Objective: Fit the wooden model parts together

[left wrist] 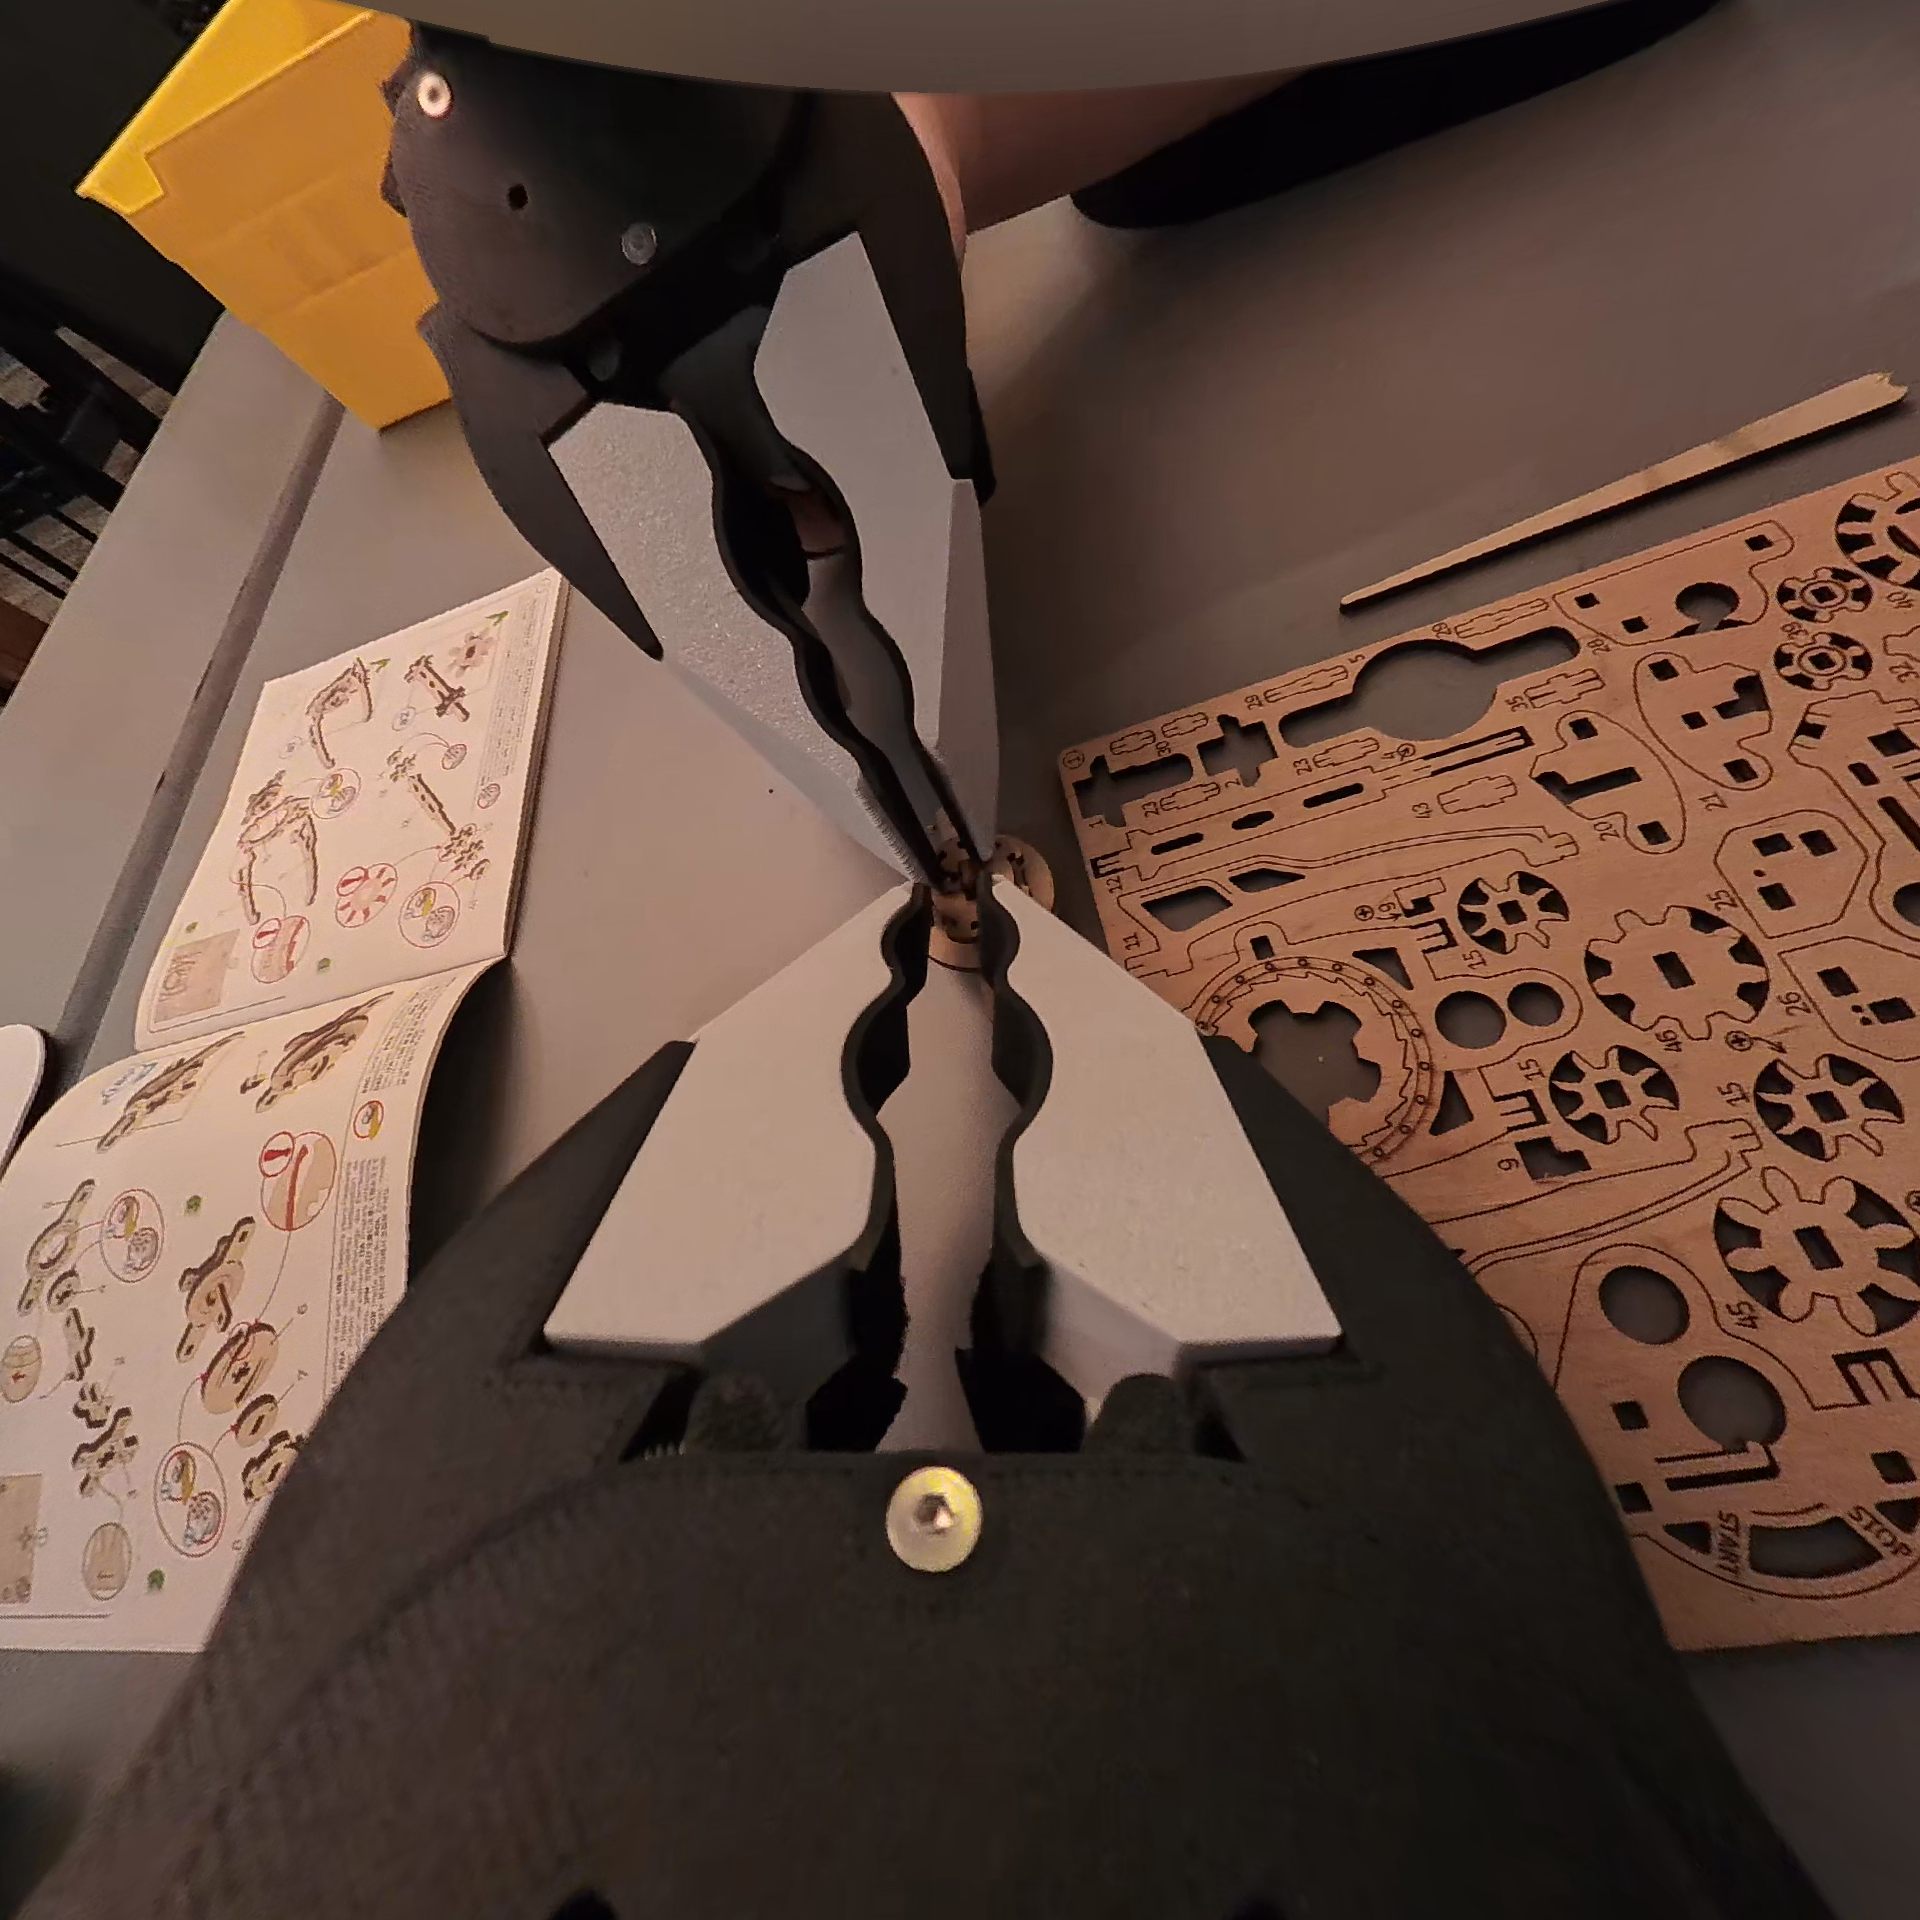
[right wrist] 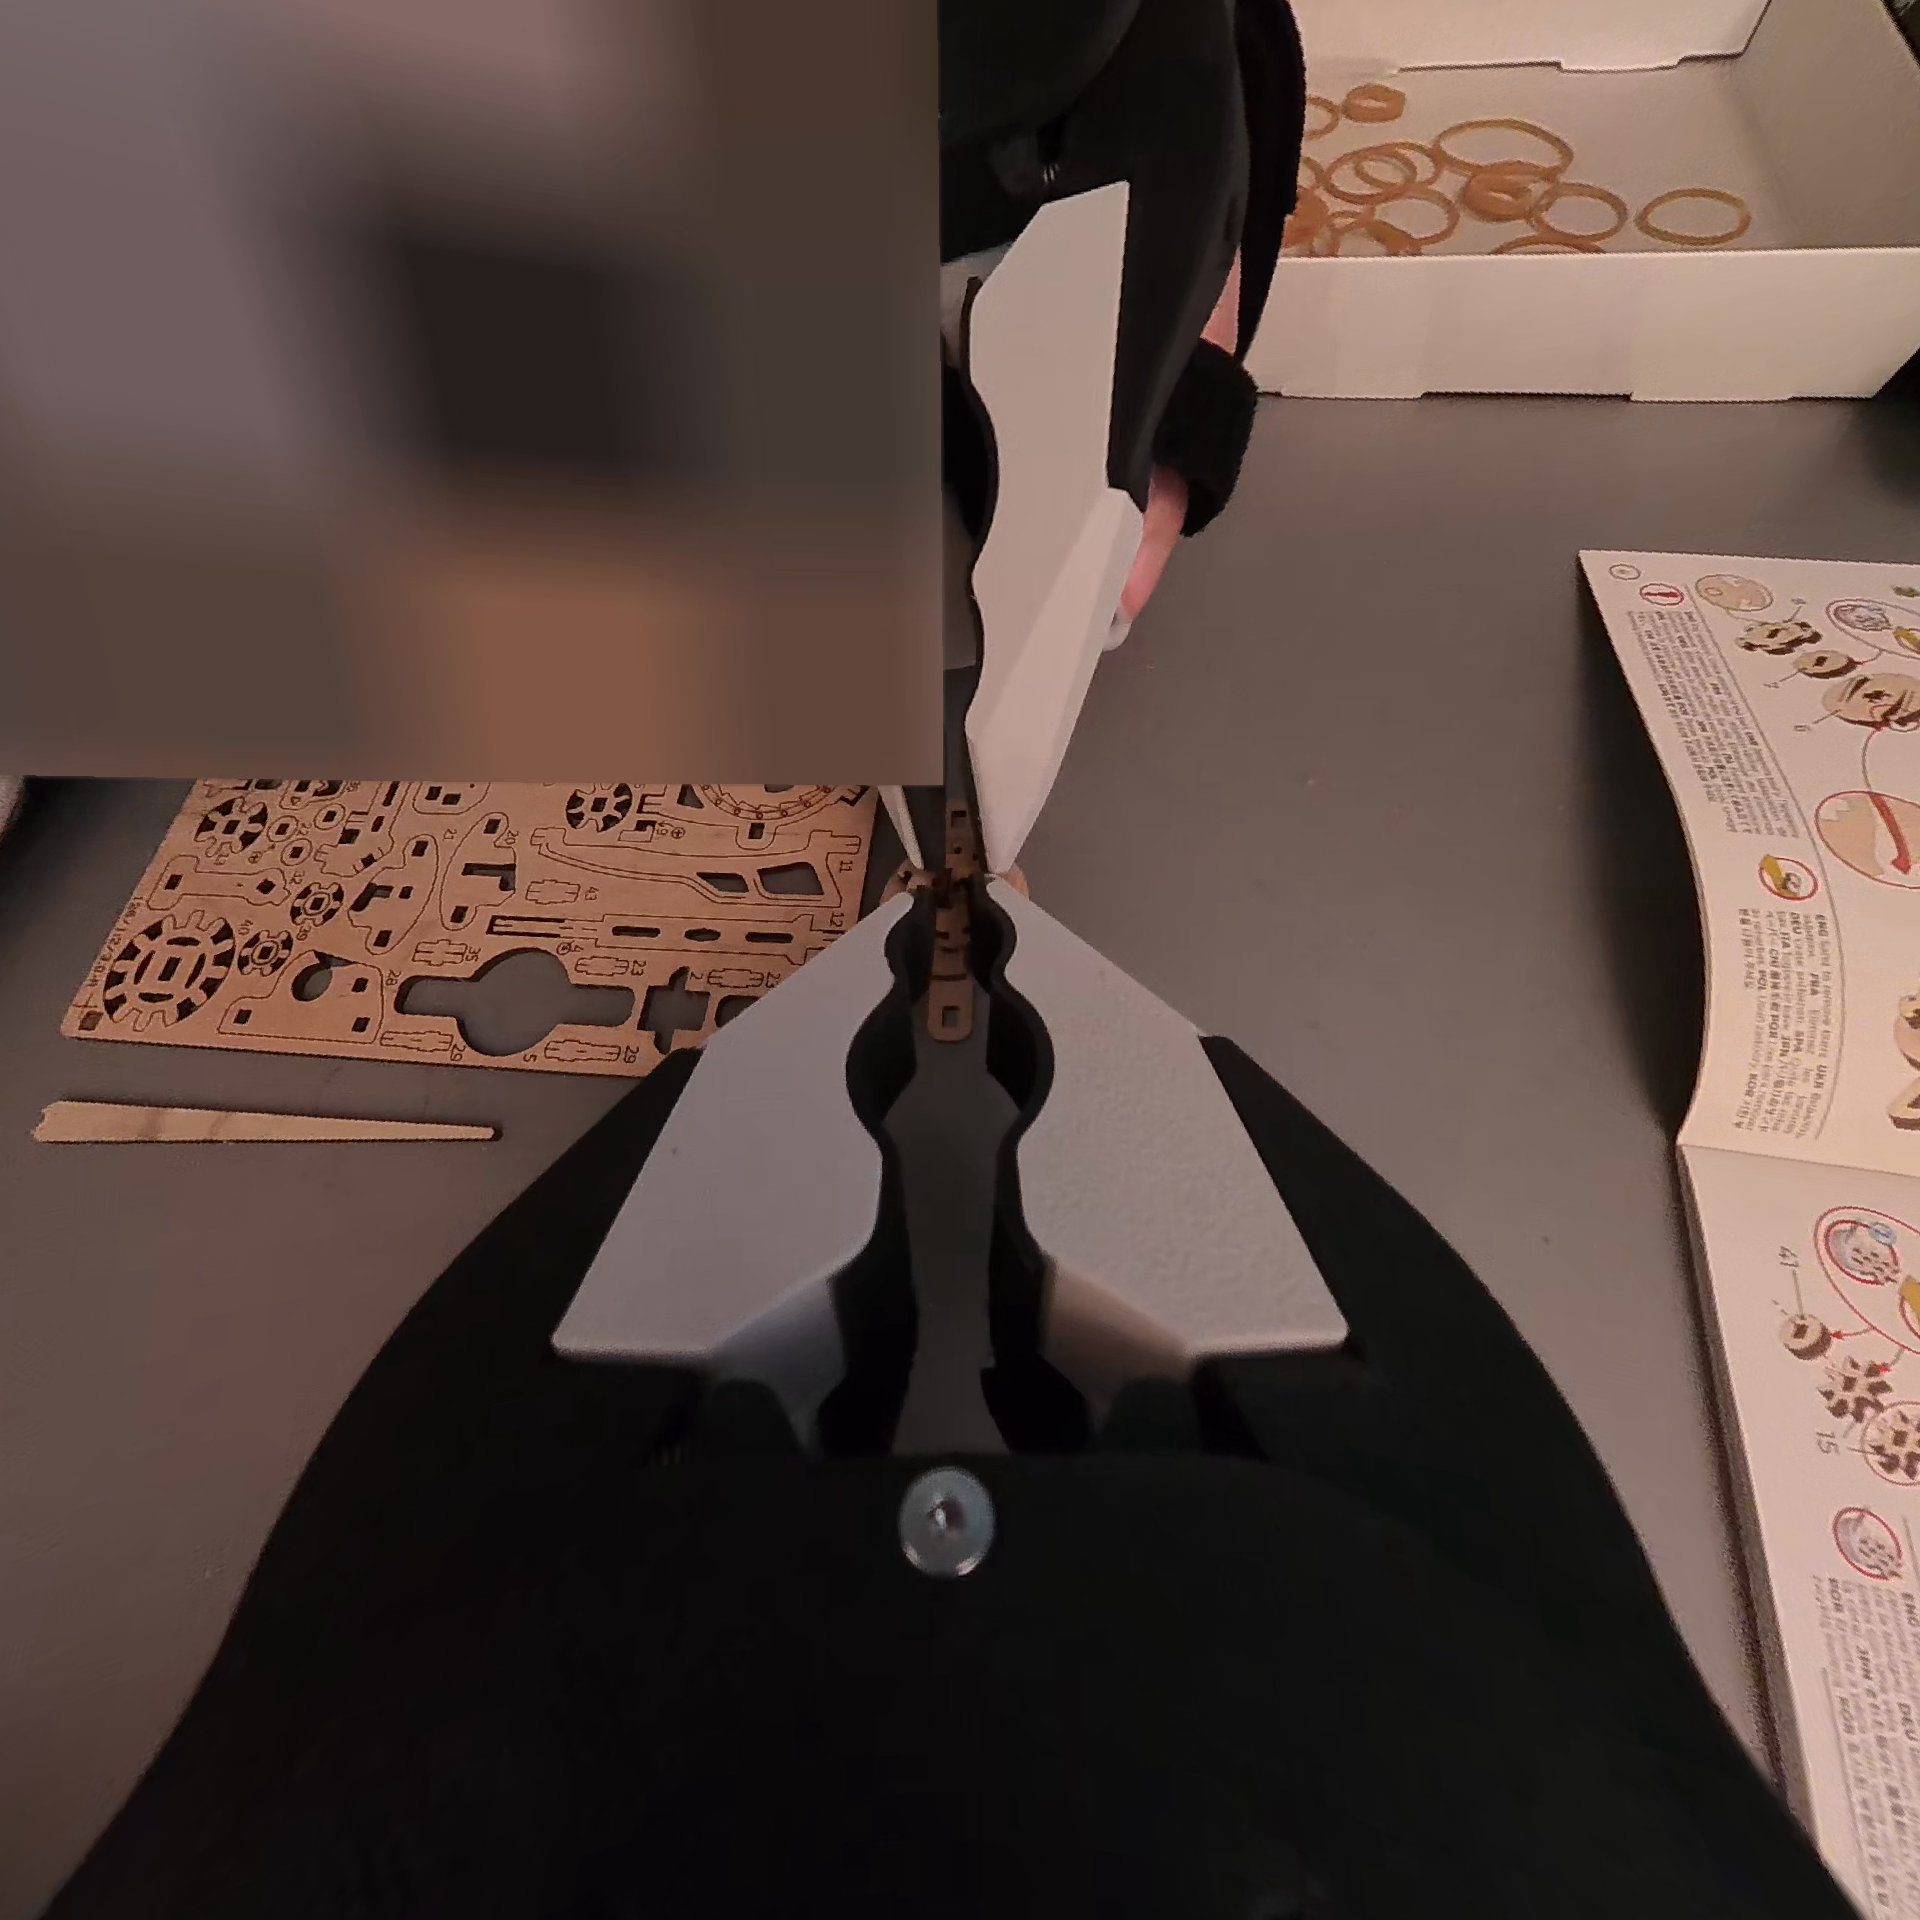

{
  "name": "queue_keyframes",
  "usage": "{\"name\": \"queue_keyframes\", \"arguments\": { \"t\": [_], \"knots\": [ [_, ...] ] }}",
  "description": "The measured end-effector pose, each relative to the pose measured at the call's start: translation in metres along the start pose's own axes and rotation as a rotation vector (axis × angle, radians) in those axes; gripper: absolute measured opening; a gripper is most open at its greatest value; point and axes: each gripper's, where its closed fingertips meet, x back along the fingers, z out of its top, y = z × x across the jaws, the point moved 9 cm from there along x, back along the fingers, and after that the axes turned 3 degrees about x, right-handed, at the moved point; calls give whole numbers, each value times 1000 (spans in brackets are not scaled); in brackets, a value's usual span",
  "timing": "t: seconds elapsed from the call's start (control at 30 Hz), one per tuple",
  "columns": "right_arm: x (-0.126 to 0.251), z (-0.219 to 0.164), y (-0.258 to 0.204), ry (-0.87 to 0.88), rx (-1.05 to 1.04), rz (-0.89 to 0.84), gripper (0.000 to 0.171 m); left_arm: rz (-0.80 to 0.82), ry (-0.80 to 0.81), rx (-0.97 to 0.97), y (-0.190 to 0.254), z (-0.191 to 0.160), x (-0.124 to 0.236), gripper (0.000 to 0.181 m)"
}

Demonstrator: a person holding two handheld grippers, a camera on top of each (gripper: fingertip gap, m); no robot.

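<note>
My left gripper [left wrist: 954, 891] and my right gripper [right wrist: 951, 885] meet tip to tip above the grey table. The right gripper is shut on a narrow slotted wooden strip [right wrist: 948, 987] that runs back between its fingers. The left gripper is shut on a small round wooden part [left wrist: 956, 932]. A small wooden gear [left wrist: 954, 860] and a round disc with holes [left wrist: 1020, 871] sit where the tips meet. In the left wrist view the right gripper [left wrist: 940, 847] comes down from above. In the right wrist view the left gripper [right wrist: 971, 847] does the same. How the parts join is hidden by the fingertips.
A laser-cut plywood sheet [left wrist: 1507, 1039] lies beside the grippers and also shows in the right wrist view [right wrist: 468, 935]. A pointed wooden stick [right wrist: 260, 1127] lies near it. An open instruction booklet [left wrist: 312, 987], a yellow bin [left wrist: 281, 208] and a white box of rubber bands [right wrist: 1558, 208] stand around. My two grippers' fingertips are within a few centimetres of each other. The pointed wooden stick [right wrist: 260, 1127] is about equally far from each gripper, around 15 centimeters. My left wrist view [left wrist: 1591, 498] looks at it from another angle.
</note>
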Motion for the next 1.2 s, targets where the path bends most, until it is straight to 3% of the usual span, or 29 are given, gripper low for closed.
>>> {"name": "queue_keyframes", "arguments": {
  "t": [0.43, 0.5, 0.97, 1.03, 1.1, 1.2],
  "knots": [
    [0, -2, 1, 18, -18, 6, 7, 6, -19, -28, 0, 1, 0, 2],
    [-1, -2, 1, 20, -23, 5, 7, 75, -17, -39, -4, 2, 1, 26],
    [-2, -2, 1, 24, -42, 4, 9, -2, -32, 7, -5, 1, 1, 11],
    [0, -2, -3, 39, -53, 87, 0, 60, -62, -24, -8, -2, 2, 0],
    [-8, 0, -6, 16, -82, 117, 0, 197, -142, -93, -15, -12, 0, 0],
    [-14, -3, -9, -77, 1, 55, 0, 153, -152, -94, -9, -15, -4, 0]
  ]
}}
